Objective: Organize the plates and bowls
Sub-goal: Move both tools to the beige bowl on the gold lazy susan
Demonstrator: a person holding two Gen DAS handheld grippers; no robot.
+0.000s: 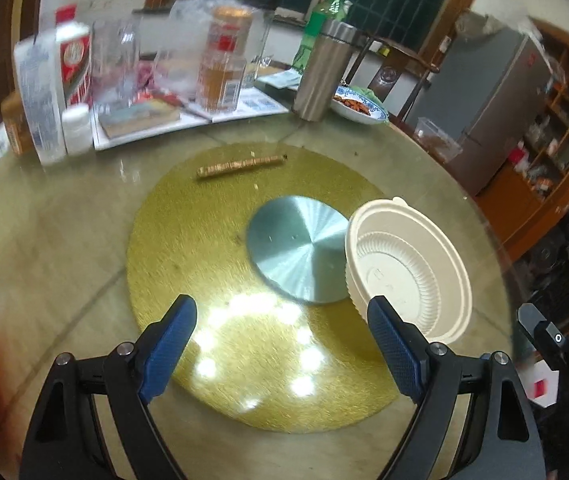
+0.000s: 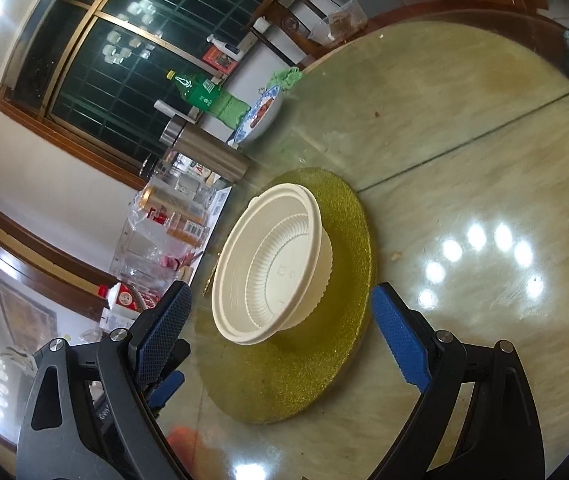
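Note:
A cream plastic bowl [image 1: 408, 268] [image 2: 272, 264] stands upright on the round gold mat [image 1: 220, 280] [image 2: 324, 360], at the mat's right edge in the left wrist view. My left gripper [image 1: 282, 320] hangs open over the near half of the mat; its right pad sits just in front of the bowl's rim, and nothing is between the fingers. My right gripper [image 2: 280, 312] is open too, its fingers spread on either side of the bowl's near rim and clear of it. A flat round metal disc [image 1: 298, 248] lies at the mat's centre, touching the bowl.
A thin brown stick [image 1: 240, 166] lies at the mat's far edge. Bottles, jars and boxes crowd the far left of the glass table [image 1: 44, 220]; a steel flask [image 1: 322, 68] [image 2: 204, 152] and a blue-patterned dish of food [image 1: 358, 106] [image 2: 260, 116] stand behind.

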